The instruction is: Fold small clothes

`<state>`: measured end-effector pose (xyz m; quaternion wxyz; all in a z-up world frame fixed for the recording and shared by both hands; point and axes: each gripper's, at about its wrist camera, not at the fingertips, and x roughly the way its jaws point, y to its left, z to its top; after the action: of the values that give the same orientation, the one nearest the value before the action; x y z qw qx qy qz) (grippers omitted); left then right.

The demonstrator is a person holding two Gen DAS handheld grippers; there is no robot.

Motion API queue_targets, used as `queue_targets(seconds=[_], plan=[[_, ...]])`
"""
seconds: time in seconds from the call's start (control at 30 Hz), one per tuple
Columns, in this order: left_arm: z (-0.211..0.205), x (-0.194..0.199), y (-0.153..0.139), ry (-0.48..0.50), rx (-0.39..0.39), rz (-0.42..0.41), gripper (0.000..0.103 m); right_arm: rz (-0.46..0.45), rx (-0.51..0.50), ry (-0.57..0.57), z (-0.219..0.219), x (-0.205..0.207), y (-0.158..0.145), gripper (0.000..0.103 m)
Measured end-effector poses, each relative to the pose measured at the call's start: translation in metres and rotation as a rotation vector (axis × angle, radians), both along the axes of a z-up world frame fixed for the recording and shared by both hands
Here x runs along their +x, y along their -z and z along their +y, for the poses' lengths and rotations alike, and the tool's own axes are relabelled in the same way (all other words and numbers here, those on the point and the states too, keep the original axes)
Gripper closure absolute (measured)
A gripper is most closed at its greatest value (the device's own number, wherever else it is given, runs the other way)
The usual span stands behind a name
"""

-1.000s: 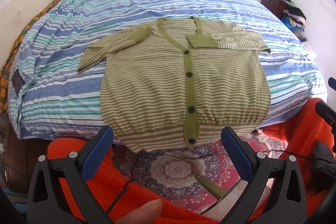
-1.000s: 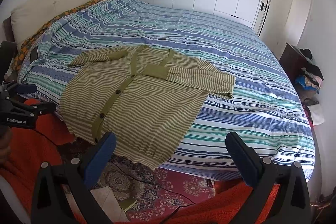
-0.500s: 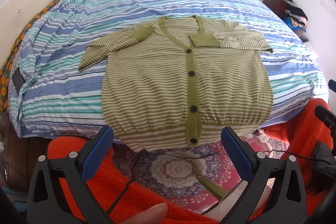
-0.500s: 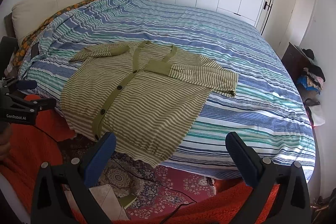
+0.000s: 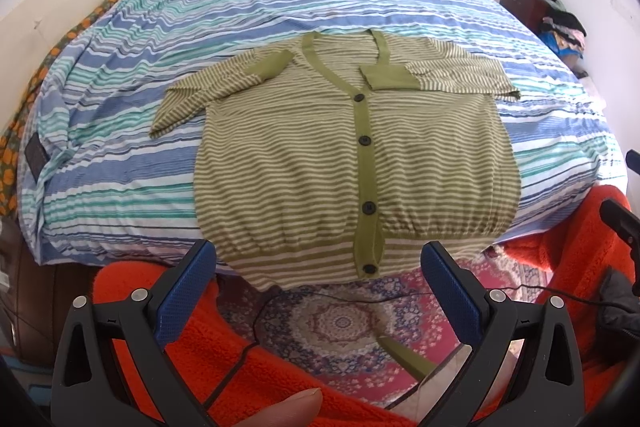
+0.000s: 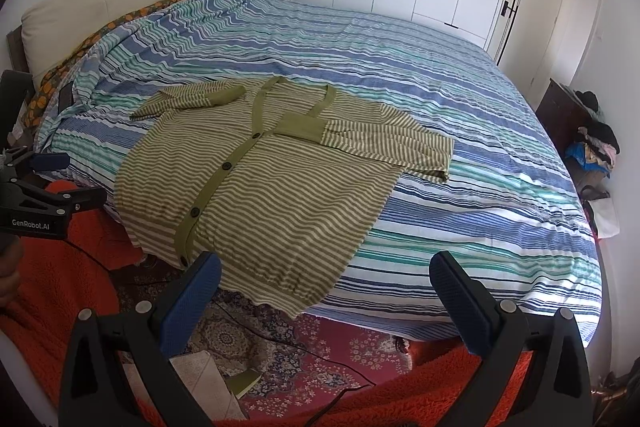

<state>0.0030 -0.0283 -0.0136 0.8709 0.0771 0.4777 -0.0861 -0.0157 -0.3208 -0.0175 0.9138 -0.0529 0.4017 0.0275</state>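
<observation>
Both tongs, left [image 5: 318, 269] and right [image 6: 325, 281], gape wide, empty, short of the cardigan [image 5: 352, 163].

Striped bed [image 5: 280, 7] under a buttoned green cardigan [image 5: 312, 163], hem overhanging.

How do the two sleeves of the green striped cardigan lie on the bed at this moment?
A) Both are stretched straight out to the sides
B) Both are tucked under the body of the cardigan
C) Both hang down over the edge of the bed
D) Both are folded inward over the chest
D: on the cardigan, each solid green cuff lies on the chest beside the button band.
</observation>
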Motion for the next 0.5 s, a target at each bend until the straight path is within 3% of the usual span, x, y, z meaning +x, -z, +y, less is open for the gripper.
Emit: queue_targets(seconds=[0.5], plan=[[0.0011,-0.0017,-0.0021,-0.002,-0.002,-0.007,0.001,0.004,-0.003,-0.004,0.0009,-0.0007,0.0022,0.000]])
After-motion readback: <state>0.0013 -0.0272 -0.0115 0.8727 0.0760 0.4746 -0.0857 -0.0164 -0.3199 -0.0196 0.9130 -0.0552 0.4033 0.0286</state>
